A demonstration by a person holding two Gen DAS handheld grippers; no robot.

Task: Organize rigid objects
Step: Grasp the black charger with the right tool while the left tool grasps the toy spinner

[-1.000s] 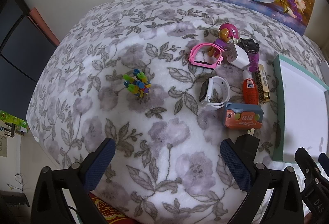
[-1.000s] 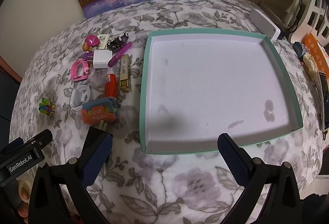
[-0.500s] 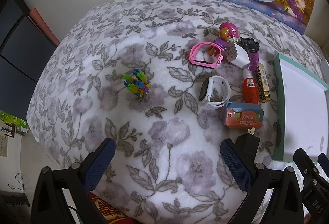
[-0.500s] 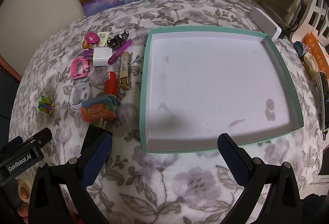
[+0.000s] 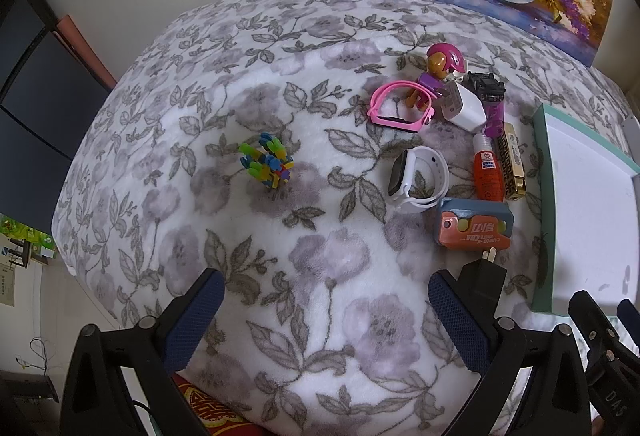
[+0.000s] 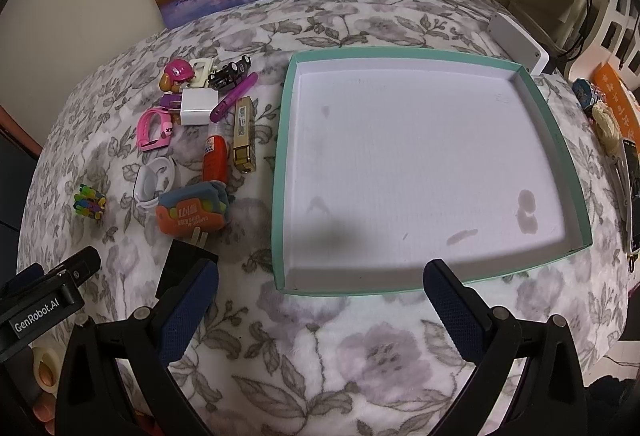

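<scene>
A floral blanket (image 5: pixel 280 276) carries a teal-rimmed tray (image 6: pixel 280 164), its white floor bare. Left of the tray lie an orange case (image 6: pixel 192 216), white smartwatch (image 5: pixel 418 178), pink watch (image 5: pixel 400 108) and glue bottle (image 5: pixel 488 172). The left gripper (image 5: pixel 326 306) and the right gripper (image 6: pixel 320 296) both hover spread apart, holding nothing.

Soft indoor light, sharp focus, dark vignetted corners (fisheye bending), faint shadows

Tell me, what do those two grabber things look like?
Both are black plastic. The left gripper and right gripper each have two jaws with dark blue bumpy pads and small silver screws. Seen from the right wrist camera, the left one carries a white "GenRobot.AI" label.
</scene>
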